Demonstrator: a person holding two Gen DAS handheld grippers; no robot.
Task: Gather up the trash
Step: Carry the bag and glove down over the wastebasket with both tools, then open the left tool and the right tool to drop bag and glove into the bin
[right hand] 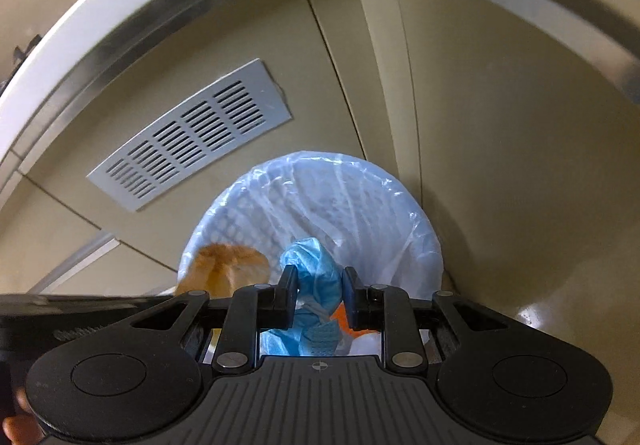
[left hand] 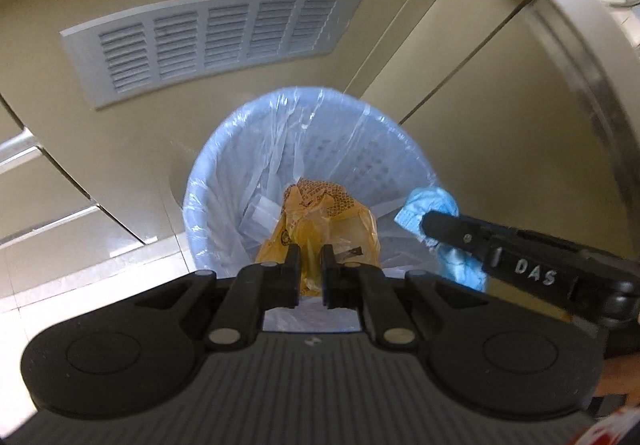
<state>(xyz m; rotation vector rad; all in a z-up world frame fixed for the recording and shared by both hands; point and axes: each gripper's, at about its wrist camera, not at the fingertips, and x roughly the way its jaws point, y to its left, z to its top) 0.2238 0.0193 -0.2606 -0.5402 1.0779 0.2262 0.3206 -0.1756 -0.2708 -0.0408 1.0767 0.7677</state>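
**Both loads over the bin, neither let go**

The left gripper (left hand: 310, 273) has its jaws closed on a yellow plastic bag (left hand: 320, 221), which hangs over the mouth of the blue bin (left hand: 208, 181). The bin is lined with a clear bag and stands on the floor against a beige cabinet with a grey vent (left hand: 212, 41). The right gripper (right hand: 319, 295) is clamped on a crumpled blue face mask (right hand: 310, 269), held over the near right part of the bin's opening.

Judging by this, the picking up of these two pieces is done and the carry to the bin is finished. What remains is the release: both jaws need to open so the bag and the mask fall inside. Some clear wrapping seems to lie in the bin already. Whether more trash waits elsewhere cannot be told from these views.
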